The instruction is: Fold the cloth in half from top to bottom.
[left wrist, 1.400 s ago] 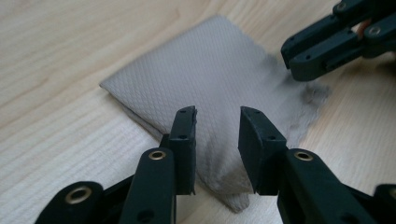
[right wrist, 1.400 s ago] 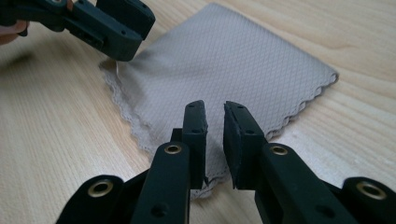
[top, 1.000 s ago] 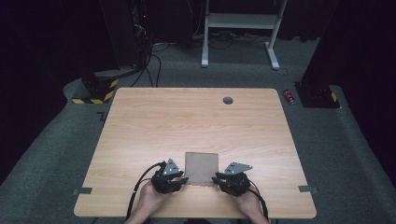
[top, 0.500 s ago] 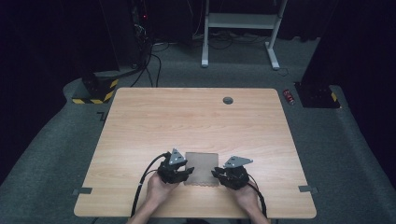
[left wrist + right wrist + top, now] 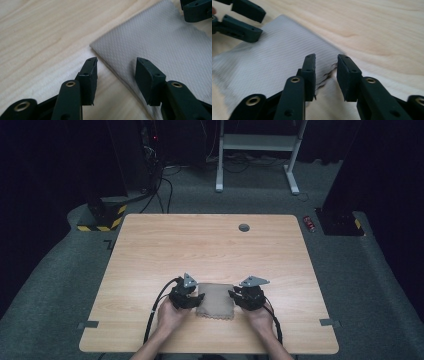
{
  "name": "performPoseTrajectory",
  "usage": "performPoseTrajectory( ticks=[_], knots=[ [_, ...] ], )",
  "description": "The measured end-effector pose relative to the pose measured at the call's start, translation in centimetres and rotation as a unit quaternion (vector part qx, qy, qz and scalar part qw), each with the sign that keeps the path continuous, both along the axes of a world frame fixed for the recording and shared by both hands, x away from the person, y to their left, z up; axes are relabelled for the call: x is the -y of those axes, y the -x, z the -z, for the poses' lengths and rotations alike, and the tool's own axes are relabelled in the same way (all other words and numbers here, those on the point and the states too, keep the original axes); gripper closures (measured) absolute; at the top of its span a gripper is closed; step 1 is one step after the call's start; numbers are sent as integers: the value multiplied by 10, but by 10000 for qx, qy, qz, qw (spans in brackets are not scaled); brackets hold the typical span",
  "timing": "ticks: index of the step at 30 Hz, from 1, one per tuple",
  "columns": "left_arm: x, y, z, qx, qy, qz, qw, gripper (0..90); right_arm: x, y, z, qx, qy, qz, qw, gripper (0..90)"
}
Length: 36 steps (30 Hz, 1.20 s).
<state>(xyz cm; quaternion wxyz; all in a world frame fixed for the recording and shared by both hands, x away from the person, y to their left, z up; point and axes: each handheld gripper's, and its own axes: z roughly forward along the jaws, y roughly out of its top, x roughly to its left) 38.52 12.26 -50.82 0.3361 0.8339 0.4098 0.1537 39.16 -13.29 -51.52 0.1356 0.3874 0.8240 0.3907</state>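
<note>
On the near half of the wooden worktop [image 5: 210, 245] lies a small folded cloth [image 5: 215, 301], pale beige-grey, roughly rectangular, flat on the wood between the two grippers. Its surface carries a fine woven texture: a tiny diamond-like weave in the left gripper view [image 5: 160, 42], thin parallel ribs in the right gripper view [image 5: 274, 62]. The edge nearest the person looks slightly wavy from above, and layered folds show along the side.

At the cloth's left edge, the left gripper [image 5: 186, 296] sits low over the worktop in the person's left hand [image 5: 170, 316]. Its jaws have just been opening and now stand released, well apart. In its own view [image 5: 116, 70] one jaw is over bare wood just beside the cloth's corner and the other is over the cloth's edge; the folded edge runs through the gap, and the pads do not press on it.

At the cloth's right edge, the right gripper [image 5: 247, 296] rests in the right hand [image 5: 260, 316]. Its jaws have also just been opening and are parted, though narrower than the left pair. In its own view [image 5: 325, 72] the cloth's edge lies in the gap, rumpled and shadowed there, with neither pad clamped on it. The other gripper's jaws show at the far corner of the cloth in each gripper view.
</note>
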Motion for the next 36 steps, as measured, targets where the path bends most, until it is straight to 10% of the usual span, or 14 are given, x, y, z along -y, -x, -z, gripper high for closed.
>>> performPoseTrajectory(
  ticks=[11, 19, 23, 32, 36],
  knots=[
    [5, -35, 4, -181, 86, -406, 9990, 486, -4, -32, 2, -220, 9, 255, 9994, 677],
    [8, -39, 1, -393, 117, 23, 9992, 757, -13, -37, 0, -240, 337, -50, 9991, 886],
    [13, -46, -2, -290, -194, 159, 9993, 862, -14, -42, -5, -134, 418, -51, 9990, 889],
    [10, -62, 2, -17, -58, -117, 9999, 846, -23, -64, -6, -49, 634, 129, 9979, 888],
    [2, -56, -1, 33, -93, -222, 9997, 649, -20, -64, -6, -66, 492, 238, 9985, 763]
  ],
)
